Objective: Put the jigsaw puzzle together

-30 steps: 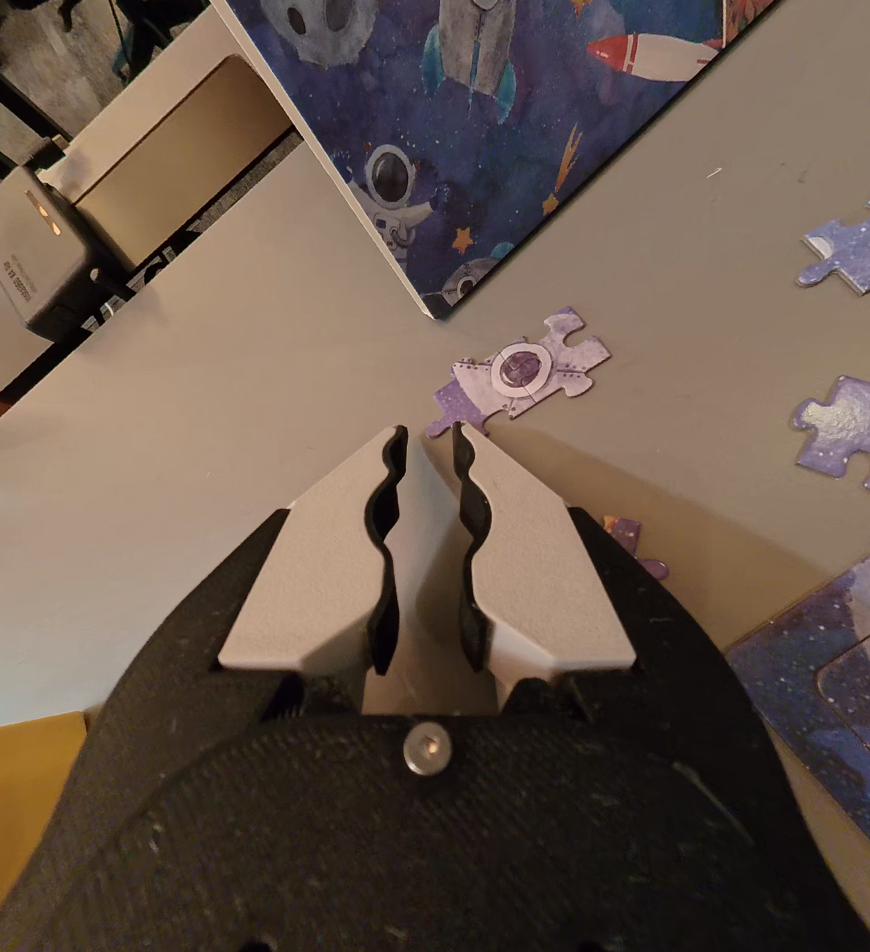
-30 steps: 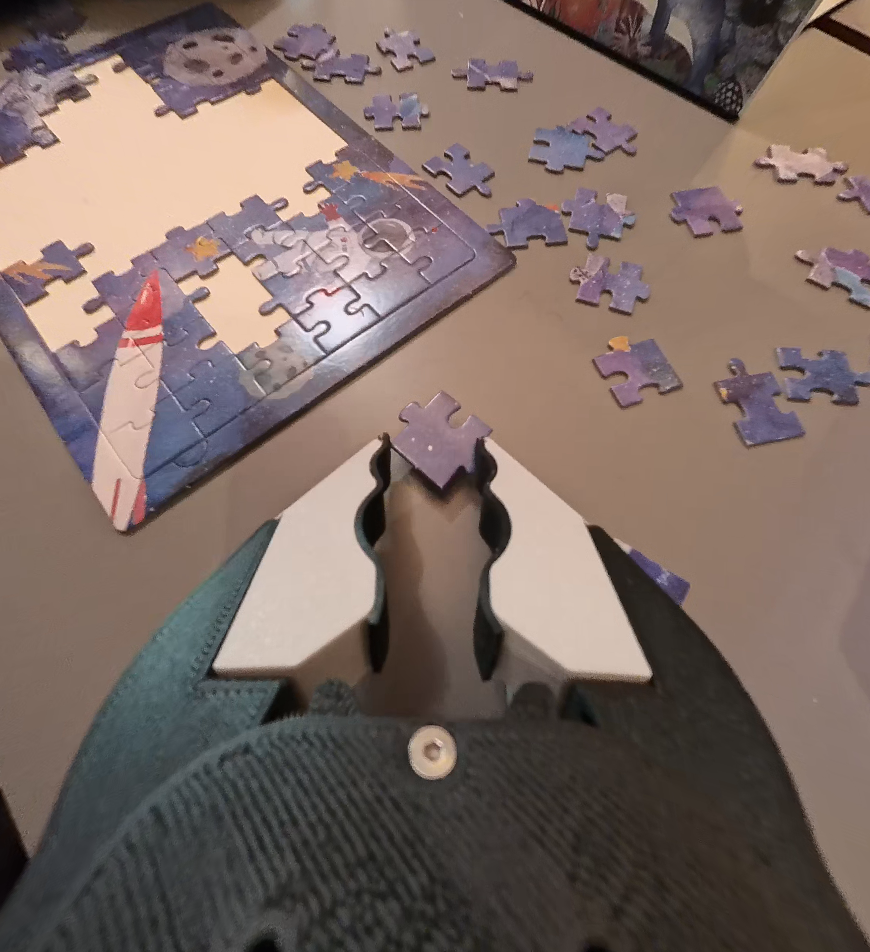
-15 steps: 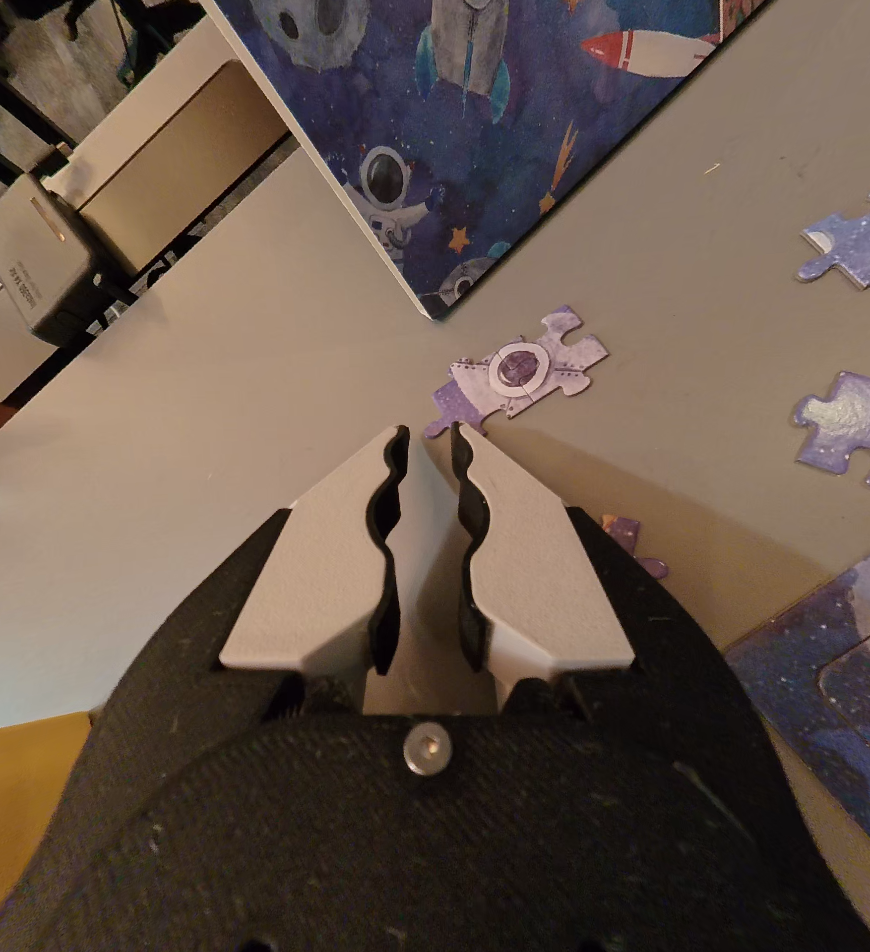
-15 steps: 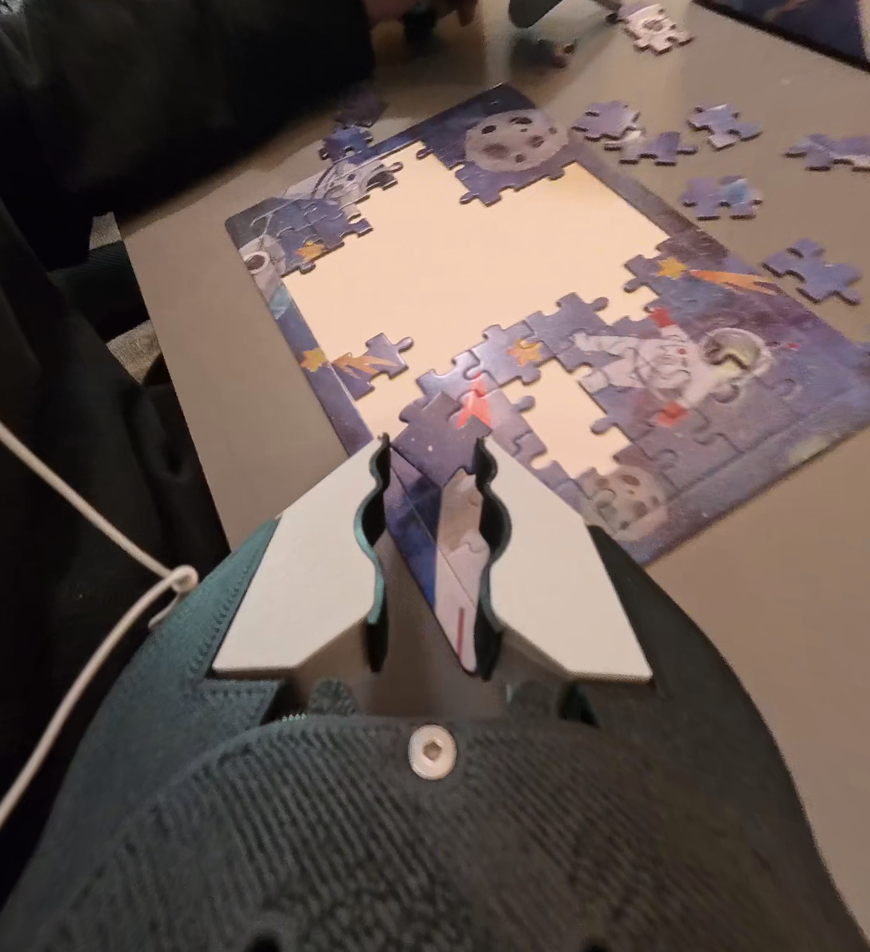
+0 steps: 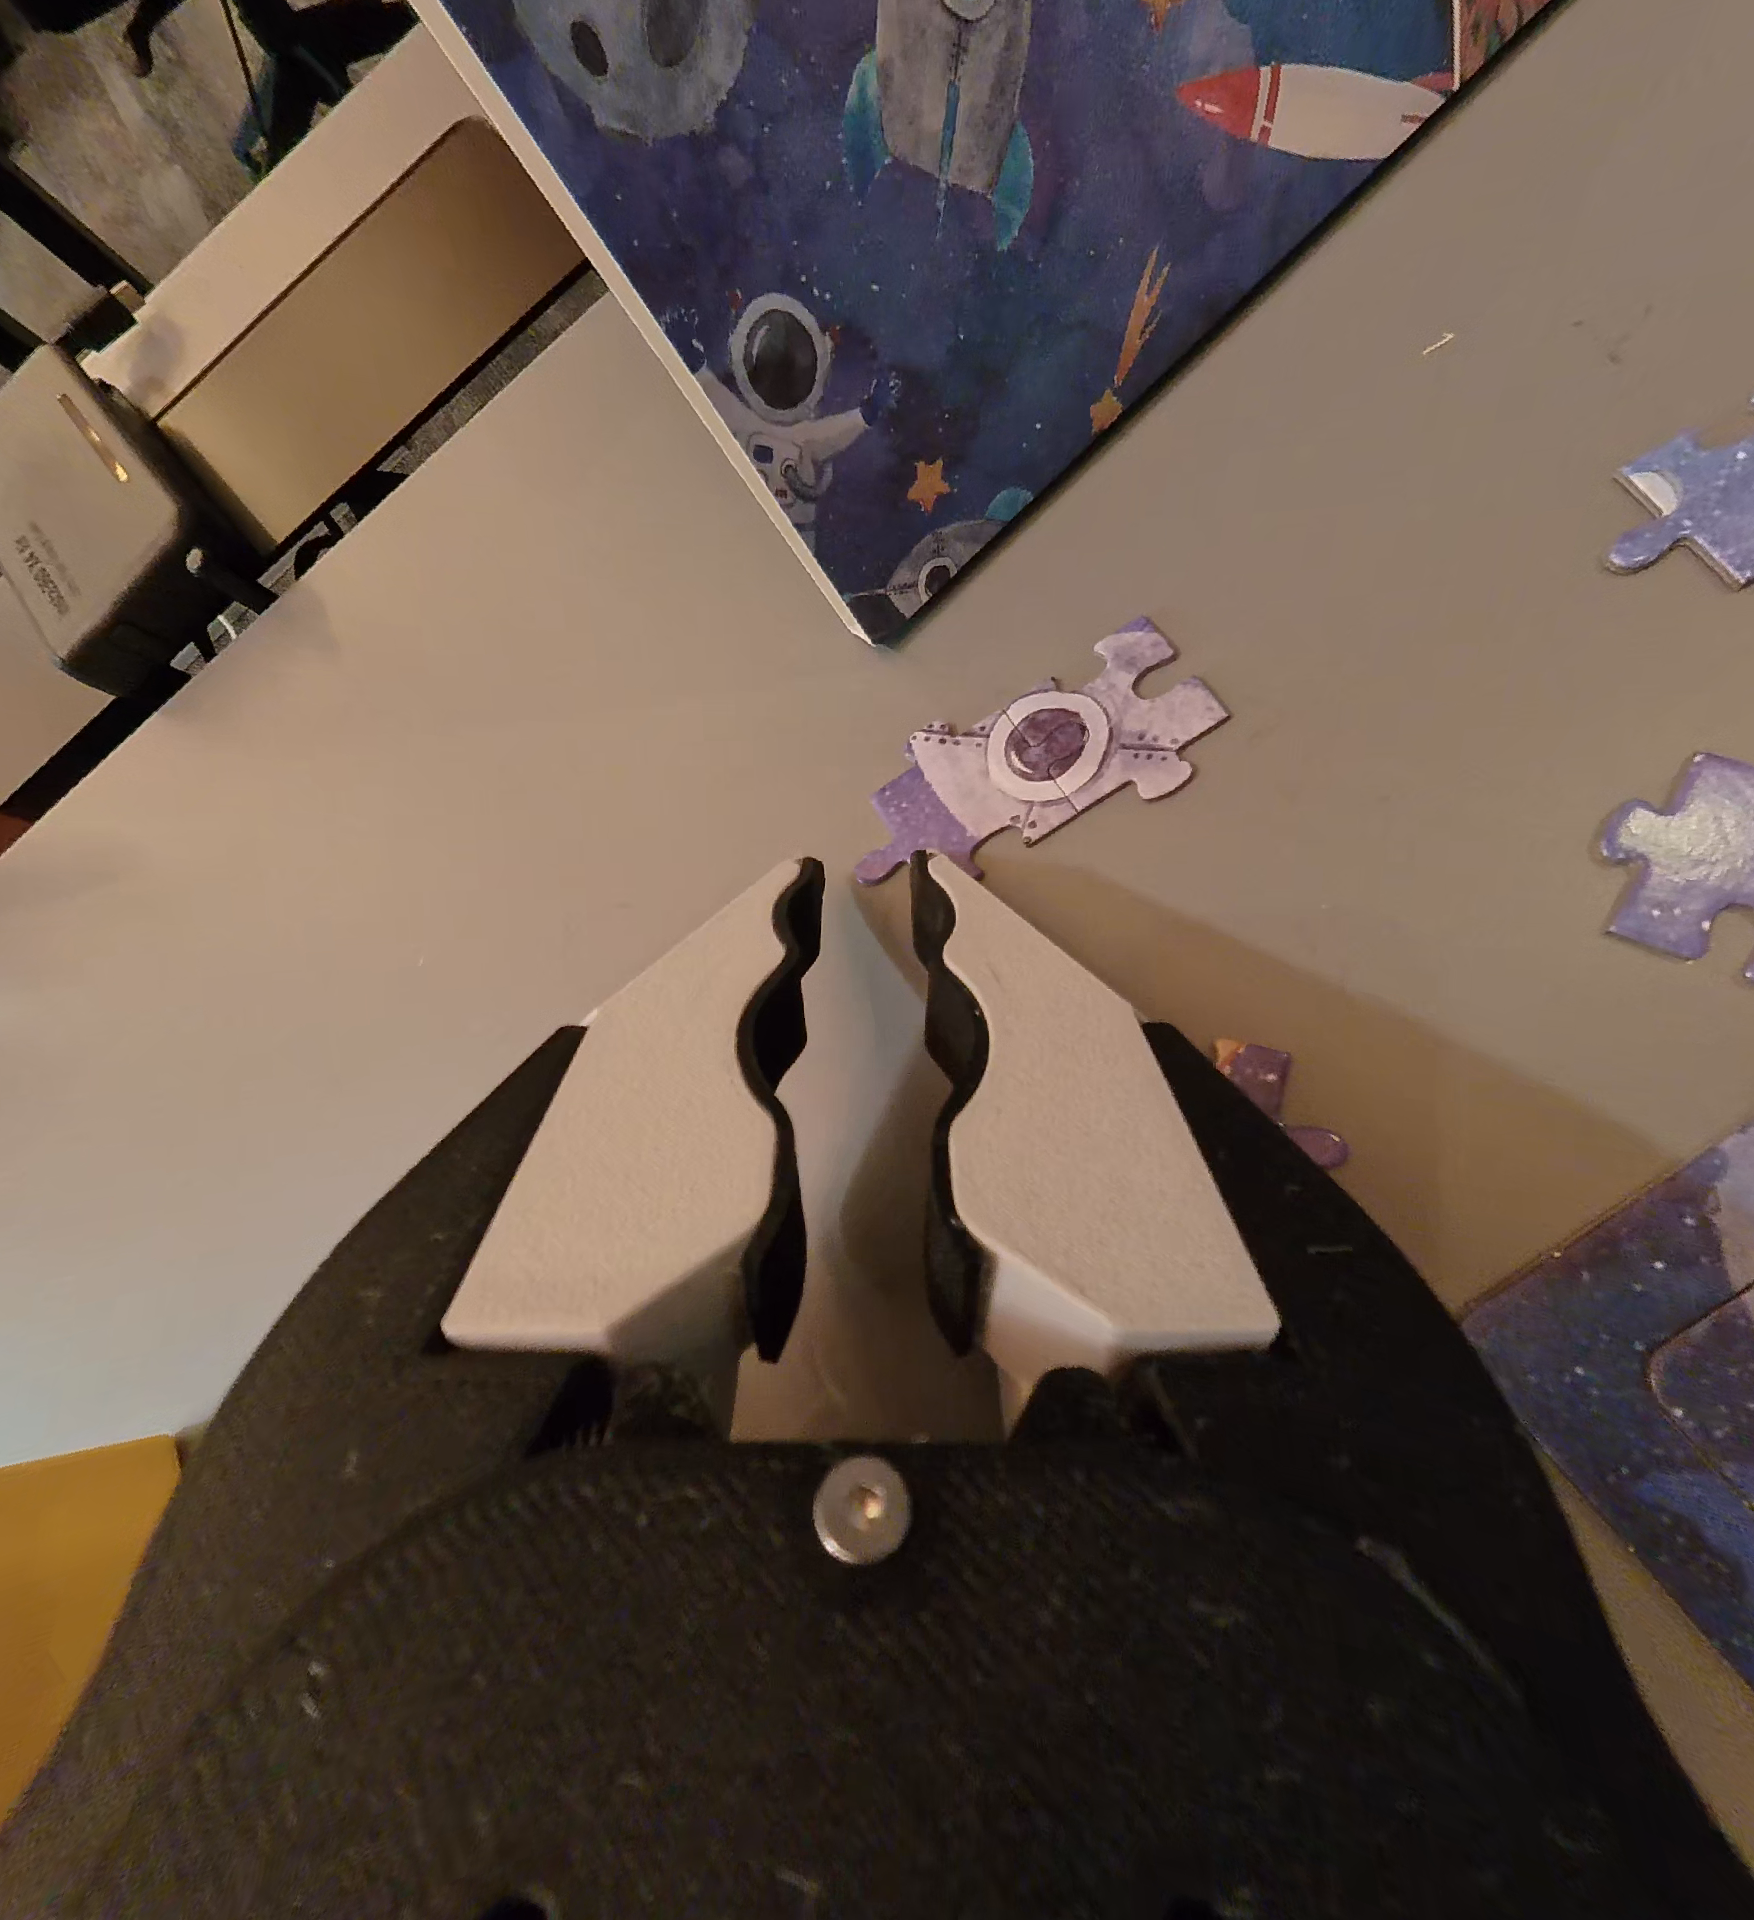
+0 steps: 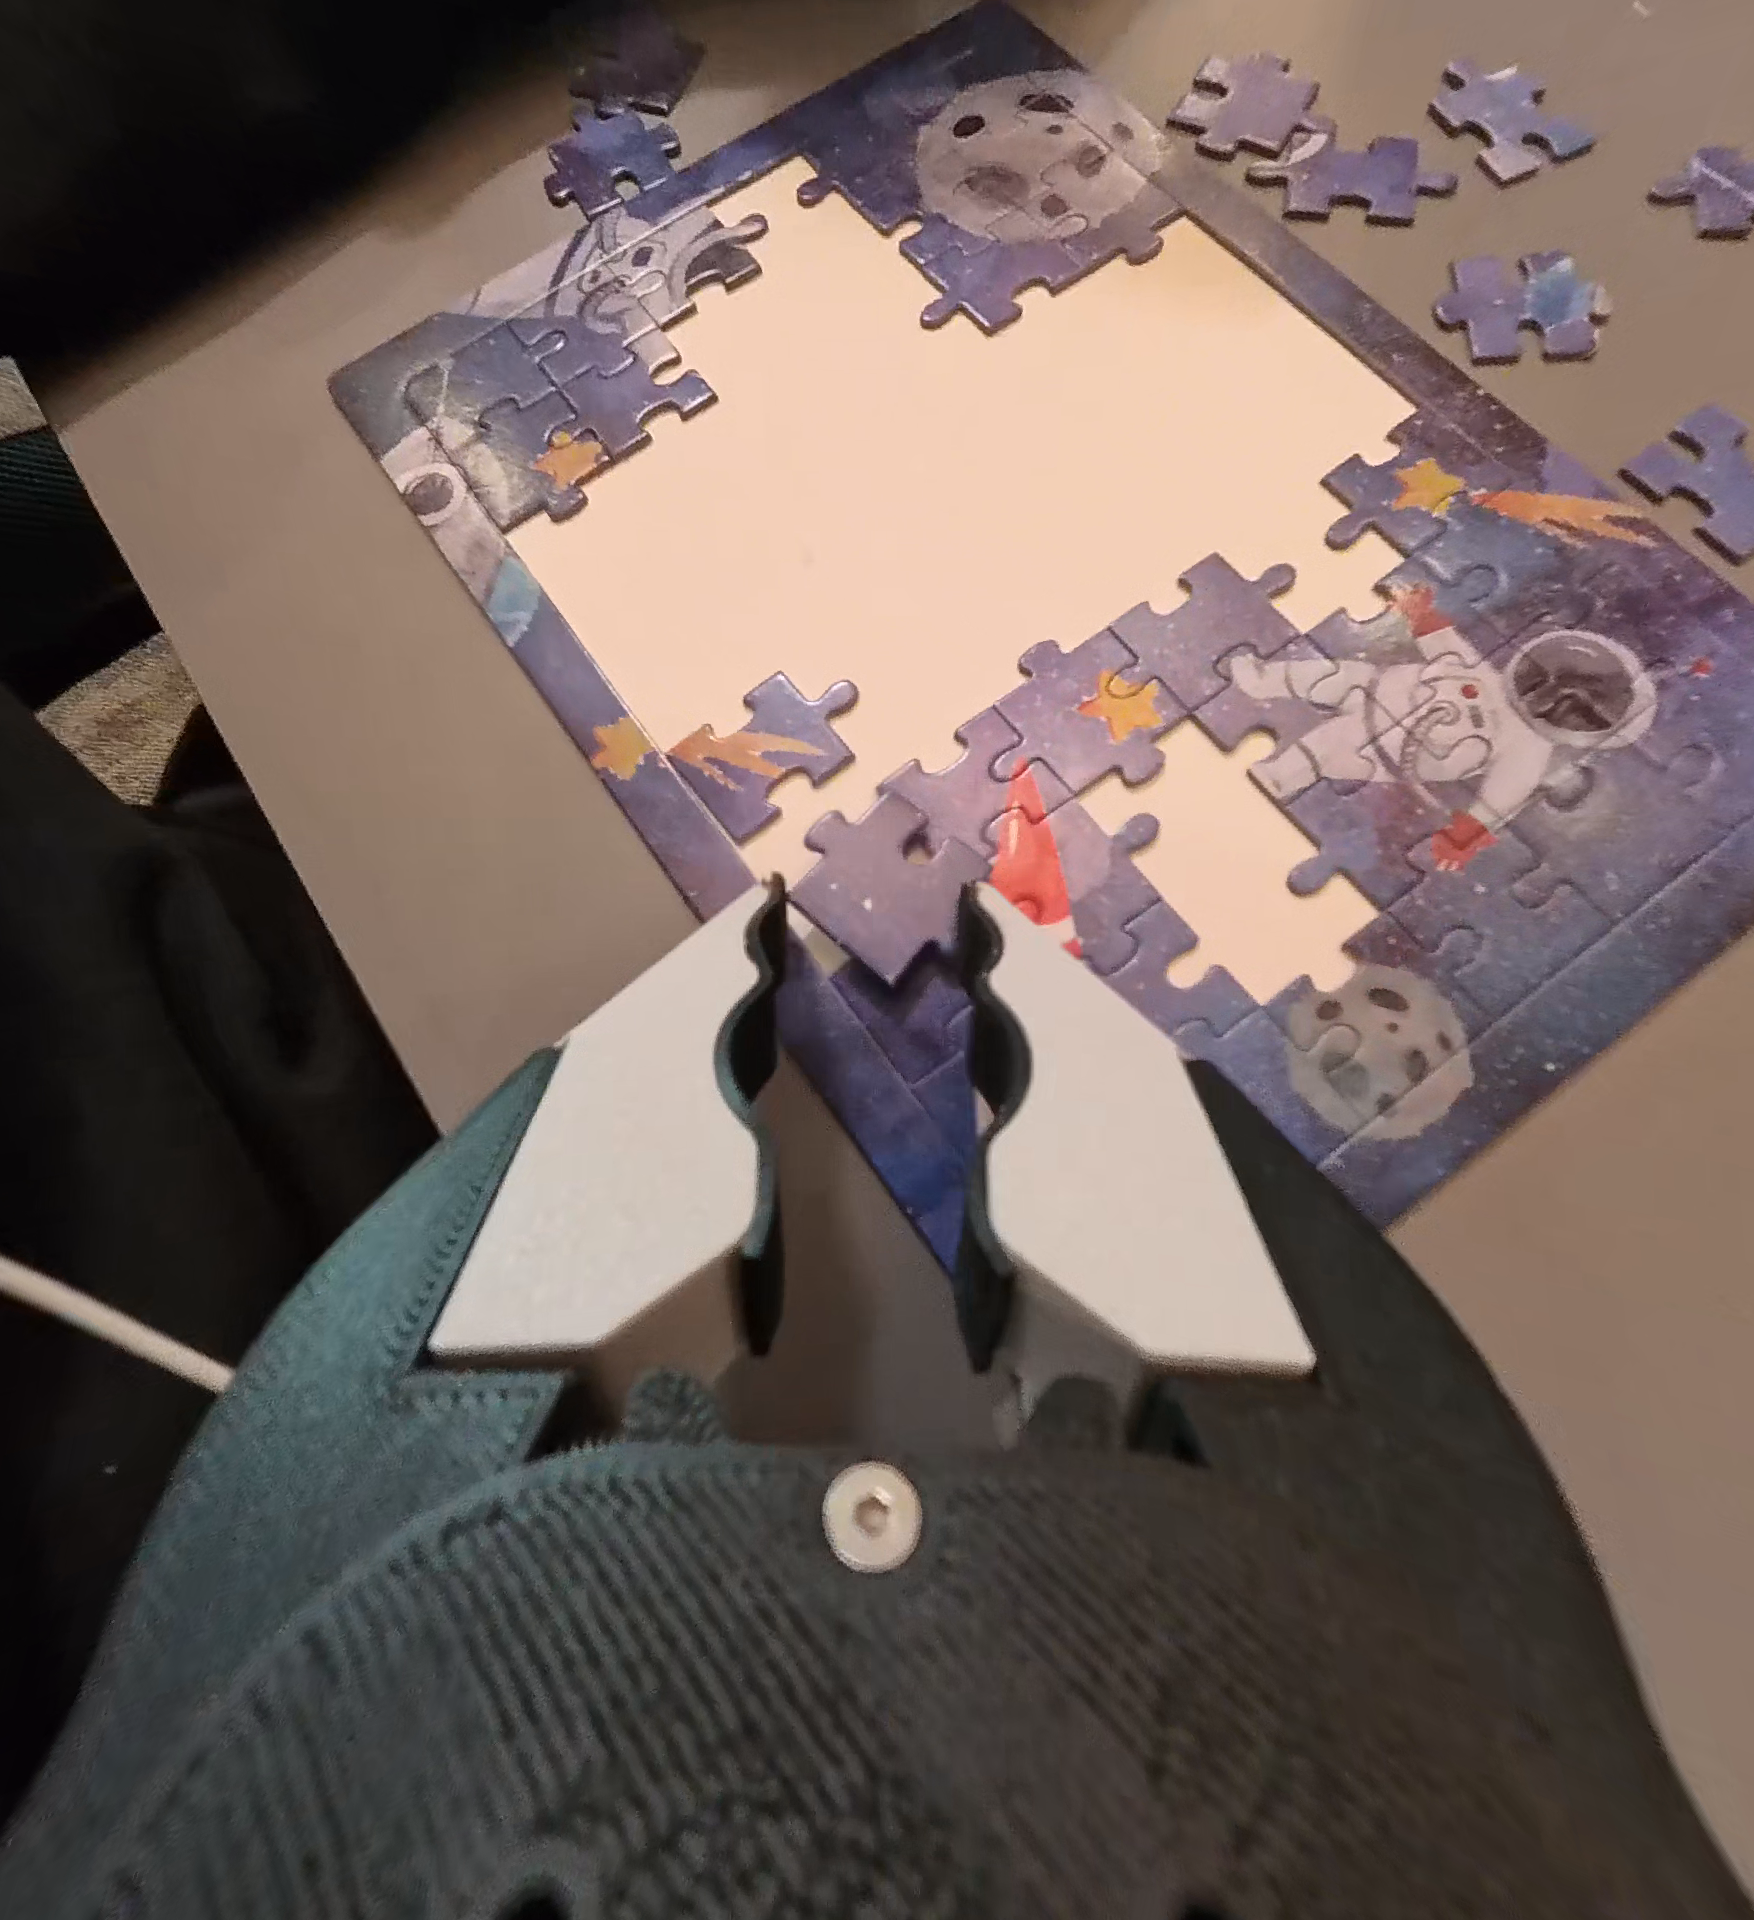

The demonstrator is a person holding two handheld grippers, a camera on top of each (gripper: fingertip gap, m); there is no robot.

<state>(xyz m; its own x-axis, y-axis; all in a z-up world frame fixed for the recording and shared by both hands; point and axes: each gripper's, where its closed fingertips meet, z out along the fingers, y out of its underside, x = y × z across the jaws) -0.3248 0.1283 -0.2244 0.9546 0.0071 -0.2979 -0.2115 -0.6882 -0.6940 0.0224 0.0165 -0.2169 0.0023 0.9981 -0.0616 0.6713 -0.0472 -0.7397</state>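
Note:
In the right wrist view my right gripper (image 6: 871, 914) is shut on a purple puzzle piece (image 6: 888, 888) and holds it over the near left part of the puzzle board (image 6: 956, 499), beside the red rocket tip (image 6: 1034, 862). The board is partly filled, with a large bare cream area in the middle. In the left wrist view my left gripper (image 5: 862, 878) is open with a narrow gap and holds nothing. Its fingertips hover just short of two joined pale purple pieces (image 5: 1044, 753) with a round window on the grey table (image 5: 437, 831).
The puzzle box lid (image 5: 956, 260) lies beyond the left gripper. Loose purple pieces (image 5: 1746, 509) (image 6: 1517, 307) lie on the table right of both grippers. A grey device (image 5: 73, 530) sits off the table's far left edge. A person's dark clothing (image 6: 125, 727) and a white cable (image 6: 73, 1309) are at left. About 35 cm separates my left fingertips from my right. The grey device (image 5: 73, 530) lies around 25 cm away from my left fingertips.
My right gripper has carried the purple piece from the open table leftward over the board's near left area. The left gripper has stayed still, with its gap unchanged.

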